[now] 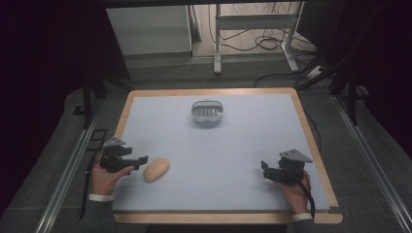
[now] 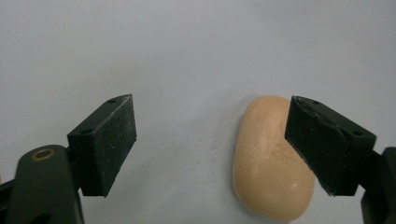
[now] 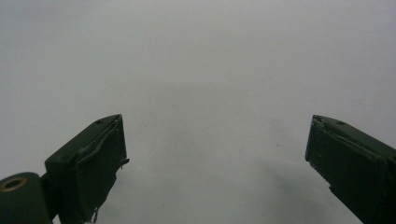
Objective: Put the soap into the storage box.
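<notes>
Two grippers are out, both with jaws spread wide and nothing between the pads. Your left gripper (image 1: 141, 160) sits at about 8 o'clock on the pale blue mat (image 1: 243, 145), and the tan soap bar (image 1: 156, 170) lies flat on the mat just beside it, right off the jaw tips. In the left gripper view the soap bar (image 2: 268, 163) is off-centre: it sits against the right-hand jaw, partly behind that pad, with open mat between it and the other jaw, so it's not yet pinched or lifted. Your right gripper (image 1: 266, 170) rests at about 4 o'clock, well apart from the soap, looking at bare mat. A clear soap dish (image 1: 208, 111) with a ribbed insert stands at about 12 o'clock, empty as far as I can tell. Judging by that, you're at the very start: the reach looks nearly done; centring, closing on the bar, the carry to the dish and the release are all left.
</notes>
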Motion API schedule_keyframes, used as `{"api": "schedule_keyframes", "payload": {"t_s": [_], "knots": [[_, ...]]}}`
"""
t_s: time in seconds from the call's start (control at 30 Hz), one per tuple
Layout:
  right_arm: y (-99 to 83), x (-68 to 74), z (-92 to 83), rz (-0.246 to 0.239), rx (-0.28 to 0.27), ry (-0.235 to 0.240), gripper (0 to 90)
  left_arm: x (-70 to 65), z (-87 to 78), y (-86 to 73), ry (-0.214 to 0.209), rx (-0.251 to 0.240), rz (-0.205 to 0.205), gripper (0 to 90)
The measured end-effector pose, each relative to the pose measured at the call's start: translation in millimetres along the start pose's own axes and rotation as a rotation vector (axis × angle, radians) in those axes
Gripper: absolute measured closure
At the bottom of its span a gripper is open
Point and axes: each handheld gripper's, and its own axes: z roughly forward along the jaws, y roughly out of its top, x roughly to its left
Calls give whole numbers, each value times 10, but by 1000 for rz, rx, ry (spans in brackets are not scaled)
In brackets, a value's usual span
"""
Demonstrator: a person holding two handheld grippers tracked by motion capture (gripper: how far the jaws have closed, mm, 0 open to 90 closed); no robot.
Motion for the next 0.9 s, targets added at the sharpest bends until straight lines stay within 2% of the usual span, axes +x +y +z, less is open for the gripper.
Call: {"api": "schedule_keyframes", "payload": {"t_s": [0.2, 0.43, 0.63, 0.9], "knots": [[-14, -56, -17, 37, -14, 31, 67, -36, 18, 5, 0, 9, 16, 174], [-18, -17, -24, 1, -19, 11, 83, -100, 7, -15, -7, 12, 40, 174], [-13, -22, -9, 5, -1, 9, 85, -75, -10, -14, 9, 12, 34, 173], [-17, -25, -18, 13, -14, 0, 90, -66, 5, -22, 23, 27, 37, 168]]}}
